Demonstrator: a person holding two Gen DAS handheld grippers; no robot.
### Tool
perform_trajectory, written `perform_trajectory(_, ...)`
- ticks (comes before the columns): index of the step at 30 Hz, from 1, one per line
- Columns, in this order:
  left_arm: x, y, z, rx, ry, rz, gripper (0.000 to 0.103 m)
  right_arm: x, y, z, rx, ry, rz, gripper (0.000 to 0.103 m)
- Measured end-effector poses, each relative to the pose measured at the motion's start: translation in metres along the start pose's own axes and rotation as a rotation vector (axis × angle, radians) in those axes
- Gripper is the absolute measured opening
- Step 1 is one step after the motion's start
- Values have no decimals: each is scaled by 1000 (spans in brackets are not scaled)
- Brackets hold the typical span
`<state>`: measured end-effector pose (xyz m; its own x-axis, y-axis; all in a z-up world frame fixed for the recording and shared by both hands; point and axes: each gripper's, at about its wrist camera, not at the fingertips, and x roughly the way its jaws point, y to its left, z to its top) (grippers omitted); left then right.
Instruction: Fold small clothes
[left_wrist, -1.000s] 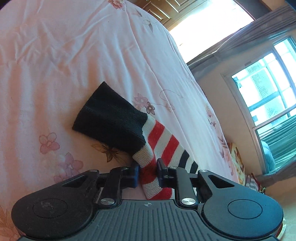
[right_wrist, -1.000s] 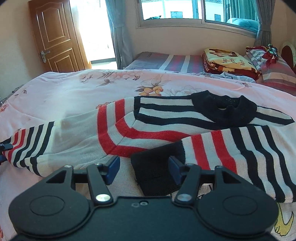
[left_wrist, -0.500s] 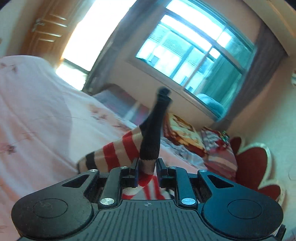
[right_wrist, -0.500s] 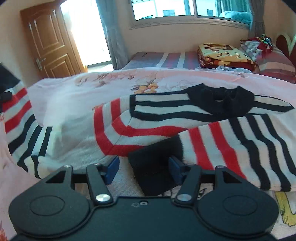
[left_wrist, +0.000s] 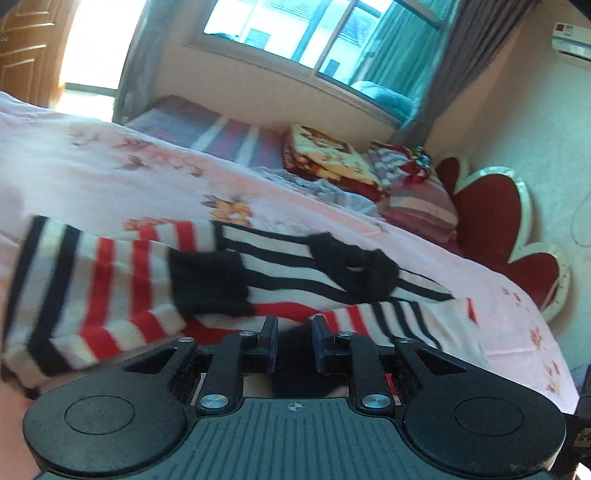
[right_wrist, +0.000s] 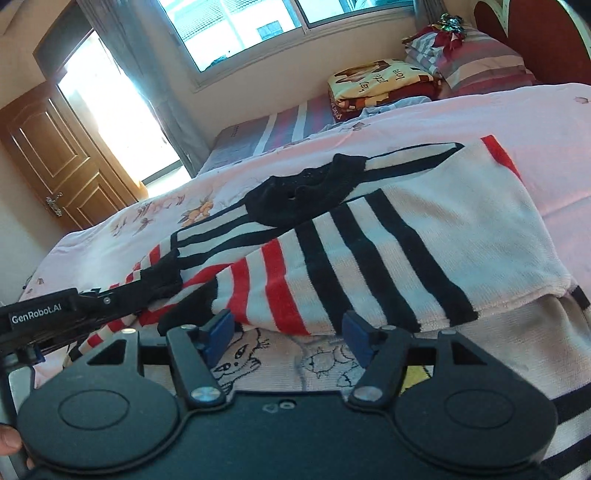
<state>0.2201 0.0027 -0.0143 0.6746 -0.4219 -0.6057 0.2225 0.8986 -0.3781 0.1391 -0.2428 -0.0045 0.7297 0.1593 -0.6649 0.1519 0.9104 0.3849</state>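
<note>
A small striped sweater (right_wrist: 388, 236), white with red and black bands and a black collar (right_wrist: 306, 192), lies on the pink bedspread (right_wrist: 517, 122). Both sleeves are folded in over its body. In the left wrist view the left sleeve with its black cuff (left_wrist: 208, 282) lies across the sweater's front (left_wrist: 332, 280). My left gripper (left_wrist: 294, 341) stands slightly apart, just behind the cuff, with nothing between its pads; it also shows in the right wrist view (right_wrist: 122, 299). My right gripper (right_wrist: 286, 339) is open and empty over the sweater's lower part, near the right sleeve's cuff (right_wrist: 188, 306).
Folded blankets (right_wrist: 376, 83) and striped pillows (right_wrist: 476, 55) lie at the bed's far end by a red headboard (left_wrist: 498, 229). A window (left_wrist: 295, 33) and a wooden door (right_wrist: 55, 162) are behind. The bedspread stretches bare to the right of the sweater.
My left gripper carried the left sleeve up and over, laid it across the sweater's front and let go. My right gripper tilted and shifted right along the lower edge, staying open.
</note>
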Motion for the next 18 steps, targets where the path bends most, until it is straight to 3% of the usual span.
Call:
perform_trajectory(4,-17,64,18,-88,-36,174,22,23,28,6,-17,46,88,64)
perform_trajectory(5,-20,78,20,-116,-51,206,33,30,37,8,-25,58,107,64)
perform_trajectory(6,-22,91,22,-143,-64,240,54,38,46,9,-31,71,122,64)
perform_trajectory(8,-21,111,20,-174,-79,282,72,60,66,11,-34,107,161,64)
perform_trajectory(12,2,131,8,-173,-18,271,72,106,96,11,-3,177,205,60)
perform_trajectory(15,11,139,0,-205,-7,259,72,127,113,15,-18,156,193,55)
perform_trajectory(18,12,143,-2,-218,-13,241,72,143,120,18,11,163,212,30)
